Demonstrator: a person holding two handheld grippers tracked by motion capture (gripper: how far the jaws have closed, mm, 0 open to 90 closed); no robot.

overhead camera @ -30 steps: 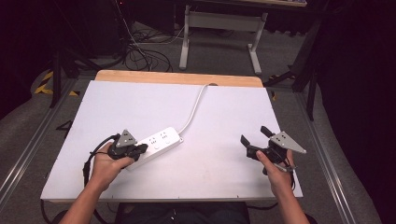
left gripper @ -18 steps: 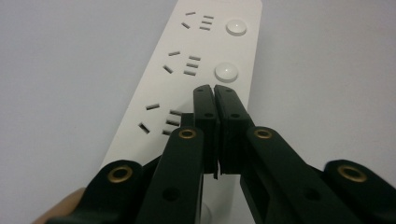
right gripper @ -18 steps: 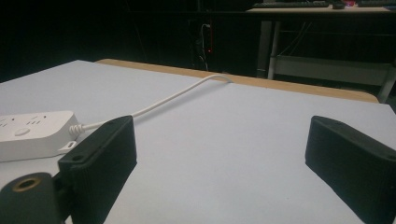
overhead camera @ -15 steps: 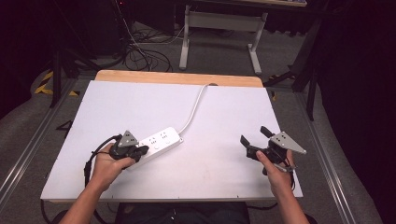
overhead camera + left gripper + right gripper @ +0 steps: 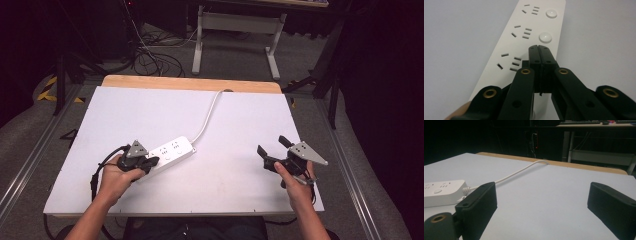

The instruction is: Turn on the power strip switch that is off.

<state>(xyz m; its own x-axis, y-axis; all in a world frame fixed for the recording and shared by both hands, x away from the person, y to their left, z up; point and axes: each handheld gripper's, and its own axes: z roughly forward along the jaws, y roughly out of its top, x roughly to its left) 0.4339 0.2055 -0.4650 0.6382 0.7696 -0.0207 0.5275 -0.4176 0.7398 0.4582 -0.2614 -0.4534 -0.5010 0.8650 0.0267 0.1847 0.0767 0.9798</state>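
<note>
The power strip (image 5: 169, 151) lies flat on the near-left part of my white tabletop (image 5: 240, 125), its white cord (image 5: 206, 116) running away to the far wooden edge. I have my left claw (image 5: 539, 50) shut tight, jaws pressed together with nothing between them, its tip poised over the strip just short of the middle round switch button (image 5: 545, 38). From the left gripper view I can't tell whether the tip touches the strip's face or sits just above it. I judge the job in hand is pressing the strip's switches with the closed tip; no button looks pressed down as far as I can see, so the actual press seems yet to come. My right claw (image 5: 274, 147) waits well apart on the right side of the tabletop, jaws spread wide and empty, looking across toward the cord. Against the earlier high view almost nothing differs: both hands sit where they were and the strip hasn't shifted.
</note>
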